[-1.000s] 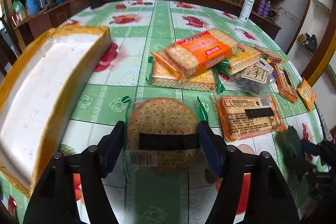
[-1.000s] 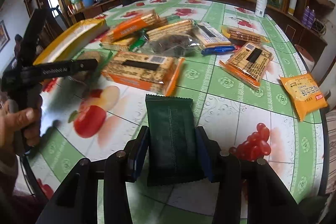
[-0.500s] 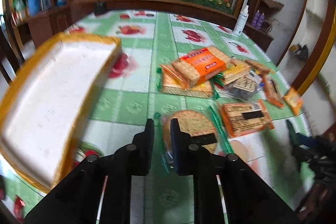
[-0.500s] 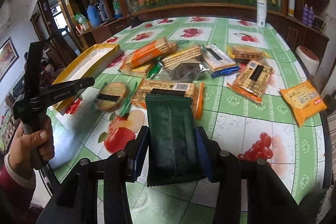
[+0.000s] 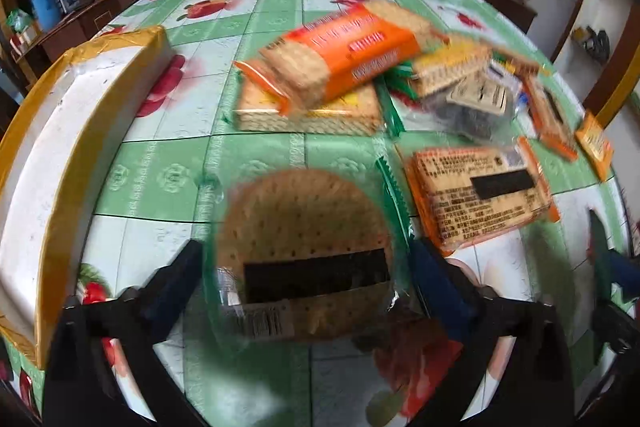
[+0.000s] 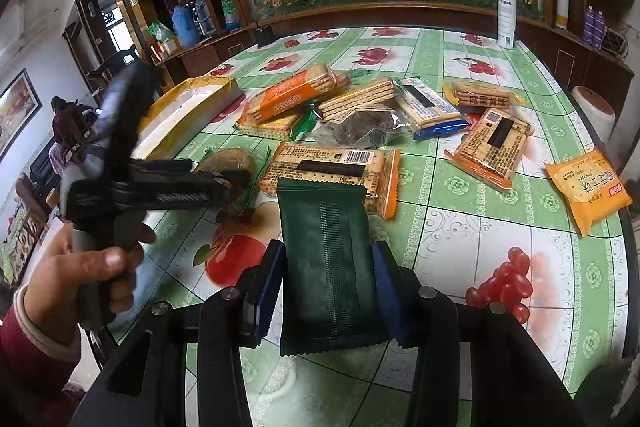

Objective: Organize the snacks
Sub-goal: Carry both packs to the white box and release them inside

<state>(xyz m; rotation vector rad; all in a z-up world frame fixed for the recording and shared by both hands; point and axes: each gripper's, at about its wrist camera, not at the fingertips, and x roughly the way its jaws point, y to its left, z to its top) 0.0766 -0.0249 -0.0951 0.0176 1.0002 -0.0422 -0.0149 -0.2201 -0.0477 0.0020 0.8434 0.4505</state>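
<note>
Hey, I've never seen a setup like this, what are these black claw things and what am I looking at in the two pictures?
No robot here: a person carries a hand-held gripper in each hand, each with a camera looking along its fingers. The left view shows the left hand-held gripper, jaws just opened wide around a round cracker pack lying on the table, pads apart from it. The right view shows the right hand-held gripper clamped on a dark green packet, with the person's left hand alongside. More biscuit packs and a yellow-edged box lie around.
</note>
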